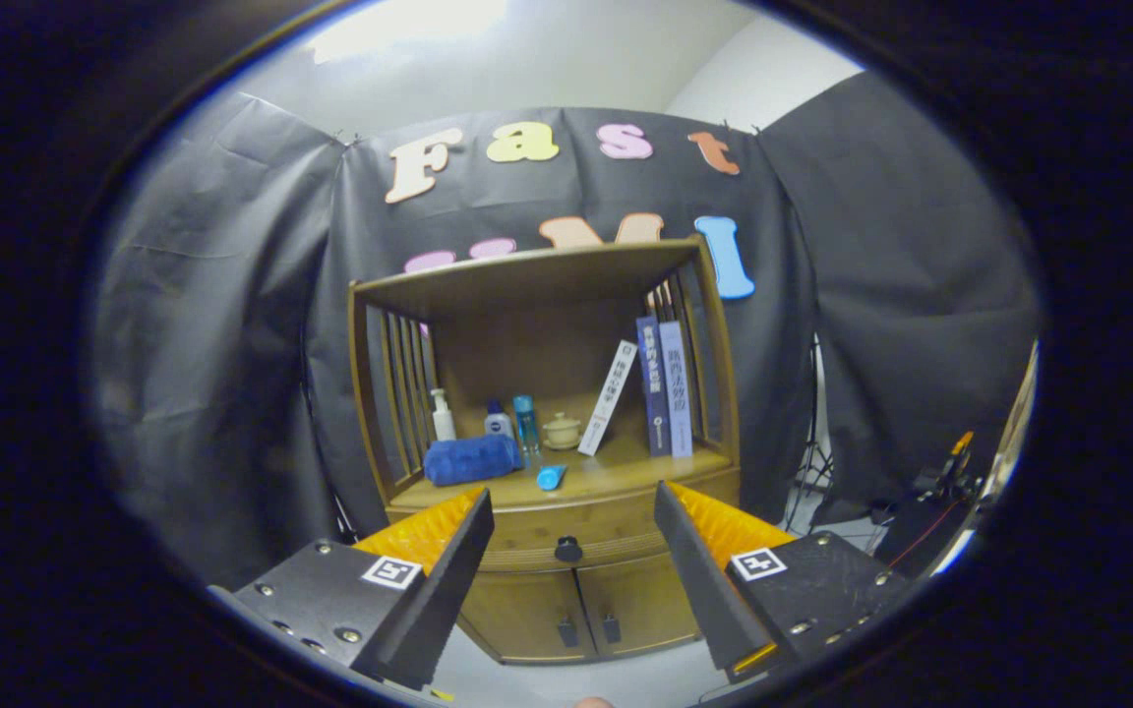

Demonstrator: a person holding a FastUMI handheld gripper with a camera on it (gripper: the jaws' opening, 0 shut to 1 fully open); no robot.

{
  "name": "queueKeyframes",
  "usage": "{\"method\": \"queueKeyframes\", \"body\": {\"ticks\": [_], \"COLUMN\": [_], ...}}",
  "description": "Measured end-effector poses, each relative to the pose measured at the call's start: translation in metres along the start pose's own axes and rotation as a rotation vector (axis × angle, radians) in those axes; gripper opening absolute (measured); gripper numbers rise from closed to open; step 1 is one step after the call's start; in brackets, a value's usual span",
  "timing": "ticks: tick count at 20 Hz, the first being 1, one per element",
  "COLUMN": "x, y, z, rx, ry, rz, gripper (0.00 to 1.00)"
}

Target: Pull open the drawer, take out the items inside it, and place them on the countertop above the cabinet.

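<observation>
A wooden cabinet (566, 590) stands ahead of me against the booth wall. Its drawer (616, 536) sits shut under the countertop (616, 477), with a dark round knob (567, 549) at its middle. My gripper (573, 506) is open and holds nothing. It hangs some way back from the cabinet, and the knob appears in the gap between the fingers. On the countertop lie a blue pouch (471, 459) and a small blue tube (550, 477). What is inside the drawer is hidden.
At the back of the countertop stand a white pump bottle (443, 416), two small bottles (512, 421), a lidded cup (562, 431) and three books (660, 385). Two lower doors (576, 615) with dark handles sit under the drawer. A stand and cables (930, 487) are at the right.
</observation>
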State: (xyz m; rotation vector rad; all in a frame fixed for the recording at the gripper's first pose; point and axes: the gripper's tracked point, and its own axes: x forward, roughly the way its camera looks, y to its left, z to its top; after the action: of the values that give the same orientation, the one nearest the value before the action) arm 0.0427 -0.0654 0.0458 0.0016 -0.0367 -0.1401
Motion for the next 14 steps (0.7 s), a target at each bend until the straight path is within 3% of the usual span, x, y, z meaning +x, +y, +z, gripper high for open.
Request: {"method": "queueKeyframes", "body": {"ticks": [5,9,14], "x": [-0.035,-0.049,-0.042], "y": [0.01,0.02,0.008], "z": [0.034,0.04,0.029], "rx": [-0.086,-0.008,0.001], "ry": [0.01,0.007,0.029], "rz": [0.019,0.065,0.021], "gripper": [0.99,0.99,0.99]}}
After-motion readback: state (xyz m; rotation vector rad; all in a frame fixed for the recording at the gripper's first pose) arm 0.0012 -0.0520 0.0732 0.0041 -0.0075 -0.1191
